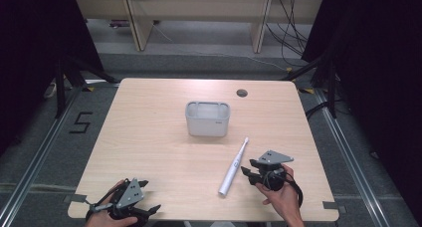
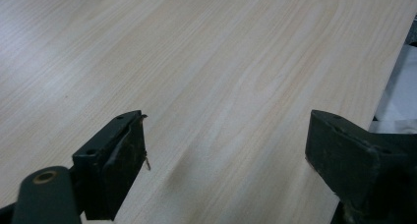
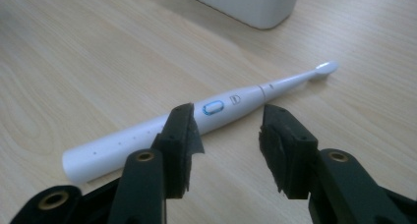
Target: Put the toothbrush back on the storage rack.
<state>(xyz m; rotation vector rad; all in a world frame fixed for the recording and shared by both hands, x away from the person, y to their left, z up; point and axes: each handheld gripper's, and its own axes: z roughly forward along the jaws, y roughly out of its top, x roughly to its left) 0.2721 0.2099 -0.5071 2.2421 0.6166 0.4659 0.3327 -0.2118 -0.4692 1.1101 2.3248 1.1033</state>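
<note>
The right gripper (image 1: pixel 250 168) is sitting just right of the electric toothbrush (image 1: pixel 233 168), jaws part-spread and gripping nothing, likely lining up on the handle, which is lying flat on the table (image 1: pixel 149 137) right of centre, near edge, its brush head pointing far toward the grey bin (image 1: pixel 207 119). The left gripper (image 1: pixel 145 196) is resting released at the near-left edge, well apart. Nothing is lying between toothbrush and bin.

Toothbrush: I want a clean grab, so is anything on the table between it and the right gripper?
Nothing visible. The right gripper sits just short of the toothbrush, jaws apart, with only bare table between them. The grey bin stands farther back.
</note>
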